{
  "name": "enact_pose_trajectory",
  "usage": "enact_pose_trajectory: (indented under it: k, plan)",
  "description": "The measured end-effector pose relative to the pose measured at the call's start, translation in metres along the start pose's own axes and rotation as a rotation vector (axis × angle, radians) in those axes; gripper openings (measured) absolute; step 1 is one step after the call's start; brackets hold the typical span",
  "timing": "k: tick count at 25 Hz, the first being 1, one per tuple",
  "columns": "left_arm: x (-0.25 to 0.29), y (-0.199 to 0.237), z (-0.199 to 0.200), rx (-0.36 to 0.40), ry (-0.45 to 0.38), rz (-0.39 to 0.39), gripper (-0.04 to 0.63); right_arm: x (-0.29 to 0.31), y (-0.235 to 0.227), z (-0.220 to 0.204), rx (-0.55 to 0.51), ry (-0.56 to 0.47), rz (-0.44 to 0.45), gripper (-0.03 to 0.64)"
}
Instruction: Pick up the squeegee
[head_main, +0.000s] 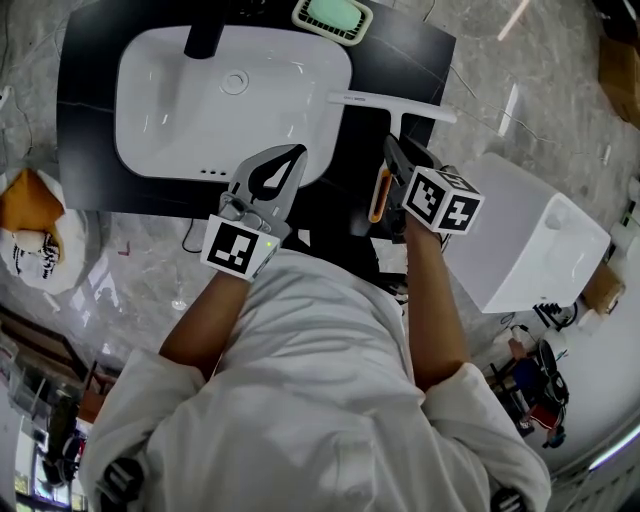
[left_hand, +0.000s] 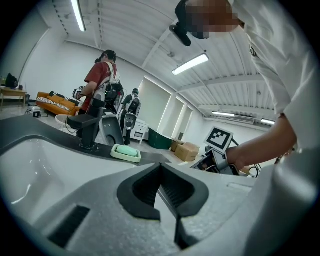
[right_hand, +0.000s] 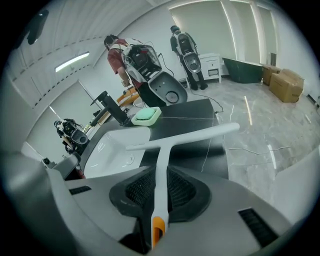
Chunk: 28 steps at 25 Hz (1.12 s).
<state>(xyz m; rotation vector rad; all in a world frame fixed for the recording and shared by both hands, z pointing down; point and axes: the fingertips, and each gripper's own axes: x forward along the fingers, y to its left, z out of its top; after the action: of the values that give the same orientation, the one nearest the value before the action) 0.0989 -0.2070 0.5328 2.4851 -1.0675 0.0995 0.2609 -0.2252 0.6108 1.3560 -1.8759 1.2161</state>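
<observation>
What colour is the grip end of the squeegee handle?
Orange; the rest of the squeegee is white. Shows best in the right gripper view.

We see bright, even light from ceiling strip lights. It glares off the white sink and streaks the glossy floor. Shadows stay soft. Both gripper views bend towards dark round edges, and the near bodies of the left gripper and right gripper blur.
</observation>
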Motion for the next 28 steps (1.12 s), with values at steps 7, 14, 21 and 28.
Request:
enact_pose_trajectory:
  k: [7,14,21,28]
  plan:
    - [-0.017,0.012,0.024,0.005,-0.033,-0.013,0.015,-0.026,0.029,0.034,-0.056,-0.136,0.015,0.071]
    - [-0.045,0.020,0.072,0.088,-0.080,0.010,0.015,-0.089,0.078,0.087,-0.215,-0.387,0.087,0.071]
    - [-0.078,0.014,0.114,0.150,-0.140,0.110,0.015,-0.162,0.132,0.127,-0.383,-0.627,0.200,0.070]
    - [-0.099,-0.033,0.155,0.194,-0.206,0.137,0.015,-0.248,0.153,0.143,-0.479,-0.818,0.277,0.069]
